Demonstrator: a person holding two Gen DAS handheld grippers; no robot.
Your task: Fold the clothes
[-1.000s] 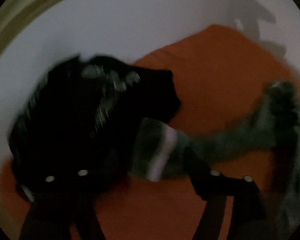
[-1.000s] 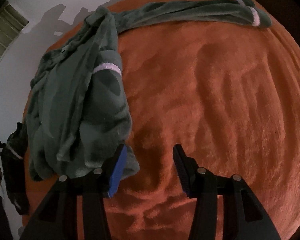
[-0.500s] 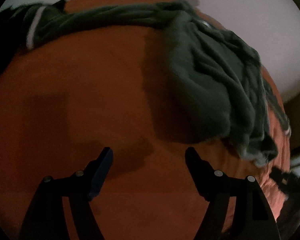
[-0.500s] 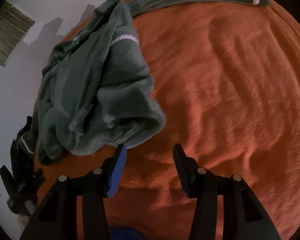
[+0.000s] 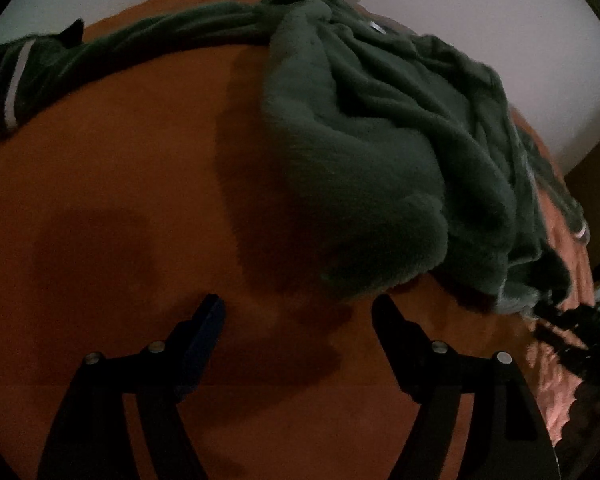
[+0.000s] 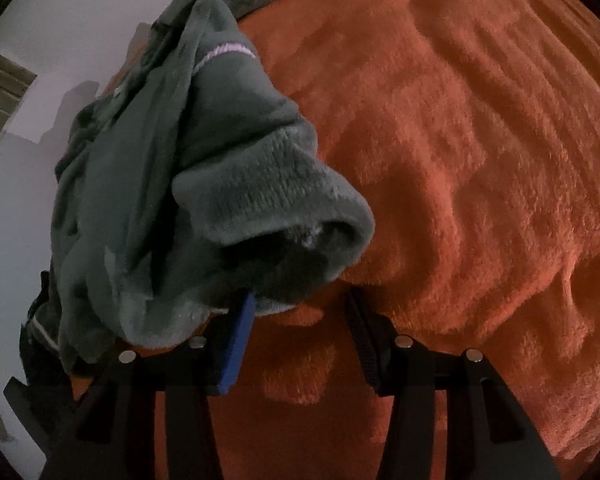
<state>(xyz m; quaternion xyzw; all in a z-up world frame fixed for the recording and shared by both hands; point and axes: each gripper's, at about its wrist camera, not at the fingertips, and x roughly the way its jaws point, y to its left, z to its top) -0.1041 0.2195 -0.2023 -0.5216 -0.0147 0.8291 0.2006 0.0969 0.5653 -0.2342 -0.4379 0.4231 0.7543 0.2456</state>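
A dark green fleece garment (image 5: 380, 128) lies bunched on an orange fleece blanket (image 5: 120, 220). One long part of it runs left to a white-striped cuff (image 5: 14, 80). My left gripper (image 5: 298, 314) is open above bare blanket, its right fingertip just below the garment's near edge. In the right wrist view the same garment (image 6: 228, 176) is heaped on the left. Its rolled hem hangs over the left fingertip of my right gripper (image 6: 300, 306). That gripper's jaws are closing; a bit of hem dips between them, but the pads do not press it.
A black garment (image 6: 40, 344) lies past the green one at the blanket's left edge. A dark gripper shape (image 5: 568, 324) shows at the right of the left wrist view. A pale wall (image 6: 60, 40) borders the blanket (image 6: 480, 160), with a slatted window (image 6: 0, 96).
The left view swung from a black garment onto the green one and came closer. The right gripper dropped toward the green garment's hem, which now overhangs its left finger. Its jaws narrowed slightly.
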